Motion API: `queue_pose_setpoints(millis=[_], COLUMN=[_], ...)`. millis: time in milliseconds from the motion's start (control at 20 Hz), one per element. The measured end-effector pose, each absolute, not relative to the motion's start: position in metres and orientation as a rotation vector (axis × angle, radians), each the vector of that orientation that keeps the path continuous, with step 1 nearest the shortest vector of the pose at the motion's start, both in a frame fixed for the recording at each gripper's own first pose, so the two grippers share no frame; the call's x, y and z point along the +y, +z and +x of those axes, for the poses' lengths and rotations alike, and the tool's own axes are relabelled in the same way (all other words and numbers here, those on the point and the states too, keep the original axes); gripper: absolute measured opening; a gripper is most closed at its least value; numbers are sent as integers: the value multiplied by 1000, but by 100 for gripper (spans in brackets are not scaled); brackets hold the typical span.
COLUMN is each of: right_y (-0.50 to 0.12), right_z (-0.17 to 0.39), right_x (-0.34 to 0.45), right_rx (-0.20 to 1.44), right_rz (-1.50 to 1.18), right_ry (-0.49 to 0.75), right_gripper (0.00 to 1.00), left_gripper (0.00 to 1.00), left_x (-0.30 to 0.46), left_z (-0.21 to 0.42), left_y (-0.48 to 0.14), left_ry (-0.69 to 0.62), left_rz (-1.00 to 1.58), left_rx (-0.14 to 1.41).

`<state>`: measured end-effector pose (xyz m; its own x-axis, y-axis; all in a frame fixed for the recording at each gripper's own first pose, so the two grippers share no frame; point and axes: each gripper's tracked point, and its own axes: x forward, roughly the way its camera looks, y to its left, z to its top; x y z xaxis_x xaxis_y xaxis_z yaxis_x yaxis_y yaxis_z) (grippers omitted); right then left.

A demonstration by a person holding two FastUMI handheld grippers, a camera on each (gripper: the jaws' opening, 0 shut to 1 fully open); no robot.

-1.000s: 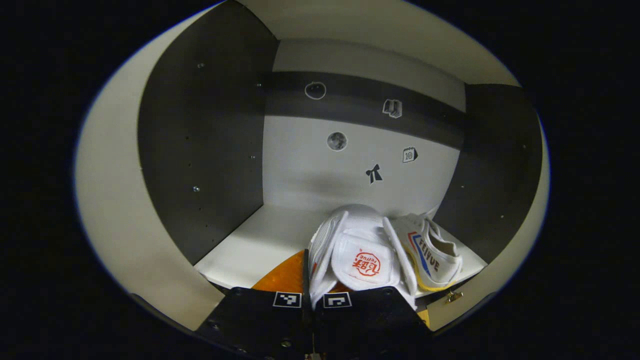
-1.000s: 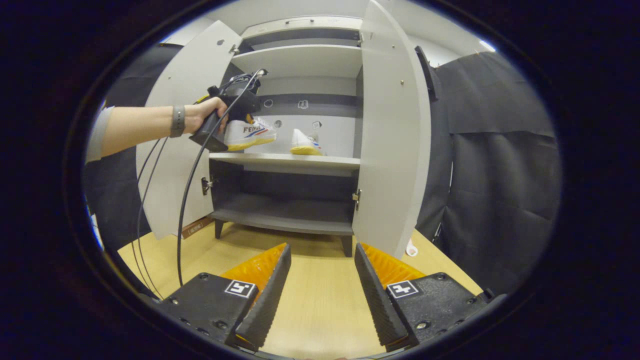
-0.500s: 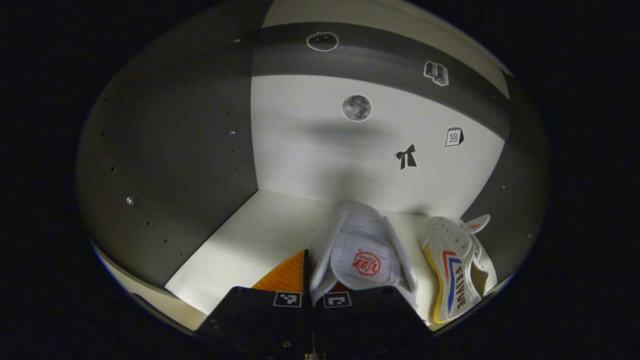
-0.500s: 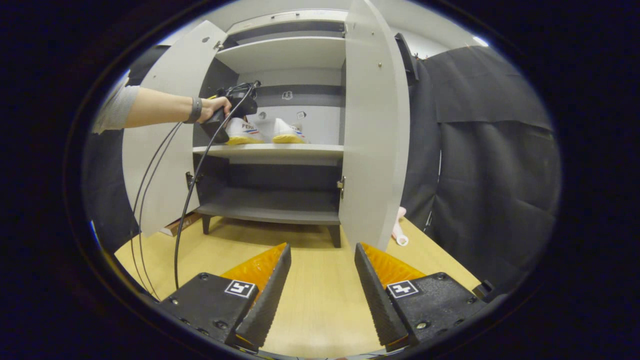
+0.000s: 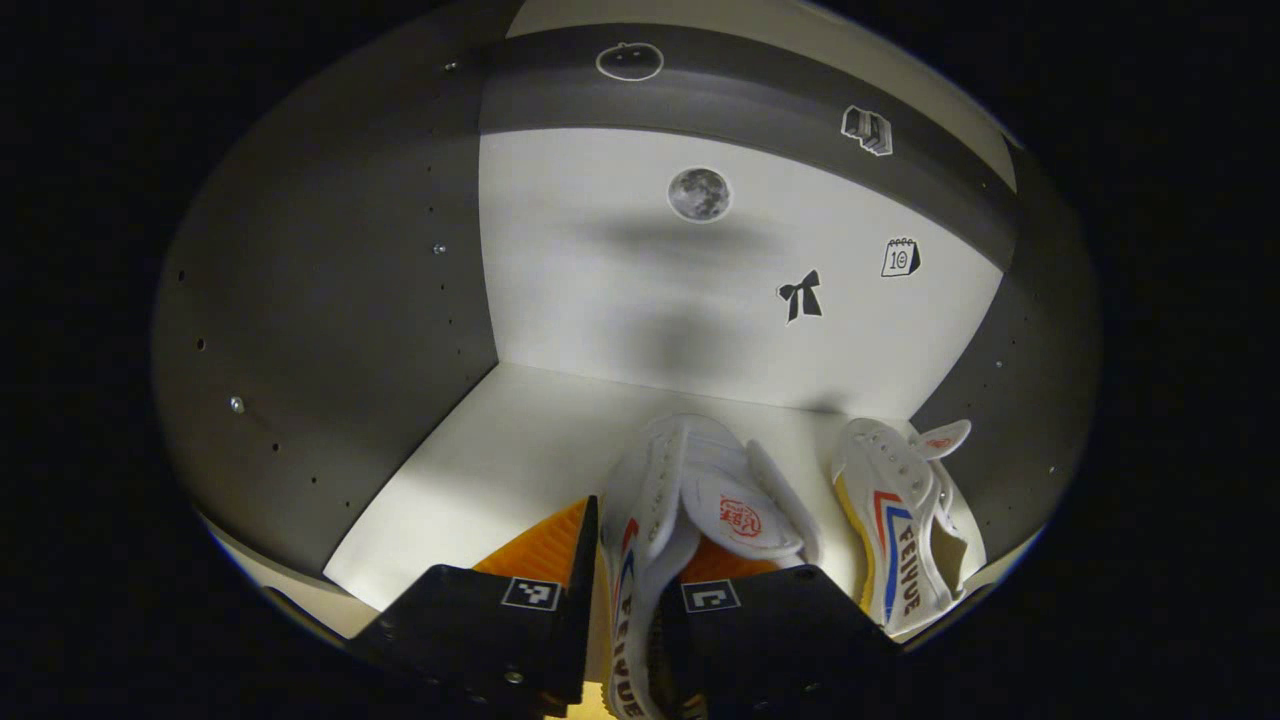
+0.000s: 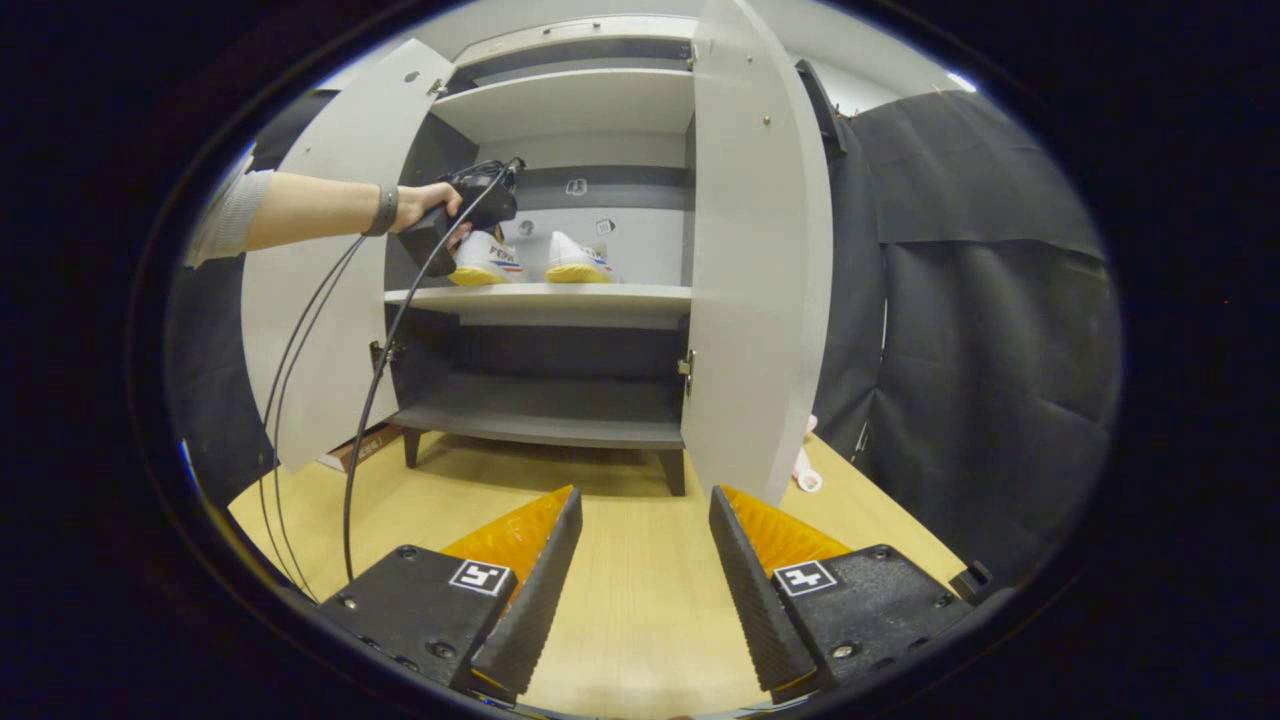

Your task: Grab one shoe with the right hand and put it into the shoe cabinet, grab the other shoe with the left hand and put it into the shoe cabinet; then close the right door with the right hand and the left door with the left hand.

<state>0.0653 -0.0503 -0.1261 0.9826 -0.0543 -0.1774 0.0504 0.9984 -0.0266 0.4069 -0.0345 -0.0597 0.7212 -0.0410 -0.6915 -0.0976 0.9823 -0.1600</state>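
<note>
Your left gripper (image 5: 625, 600) has its jaws clamped on the white canvas sneaker (image 5: 690, 500) at the collar, low over the cabinet shelf (image 5: 500, 450), beside its mate (image 5: 900, 520). It looks light, soft-sided. Right gripper (image 6: 640, 560): jaws spread, empty.

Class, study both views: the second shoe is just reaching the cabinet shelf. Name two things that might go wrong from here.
1. The left hand-held gripper holds the second shoe tilted on its side, so once released it may tip over or nudge the first shoe close beside it.
2. Both shoes sit near the shelf's front edge; the right door might catch one when closed.
</note>
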Motion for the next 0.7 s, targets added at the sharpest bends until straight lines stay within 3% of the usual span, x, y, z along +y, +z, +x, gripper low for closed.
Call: queue_pose_setpoints(millis=[400, 450, 500, 550, 700], right_y=[-122, -122, -121, -119, -115], right_z=[62, 61, 60, 58, 52], right_x=[-39, -36, -34, -33, -29], right_rx=[167, 166, 163, 157, 145], right_rz=[-23, -24, -28, -32, -46], right_ry=[-20, -14, -8, -3, 12], right_gripper=[82, 82, 82, 82, 82], left_gripper=[32, 48, 15, 30, 31], left_x=[-36, -34, -34, -35, -31], left_z=[365, 357, 347, 334, 289], left_y=[-12, -1, 10, 21, 44], left_ry=[-60, -69, -83, -99, -137], left_rz=[-177, -170, -173, -185, -191], left_rx=[661, 629, 597, 568, 468])
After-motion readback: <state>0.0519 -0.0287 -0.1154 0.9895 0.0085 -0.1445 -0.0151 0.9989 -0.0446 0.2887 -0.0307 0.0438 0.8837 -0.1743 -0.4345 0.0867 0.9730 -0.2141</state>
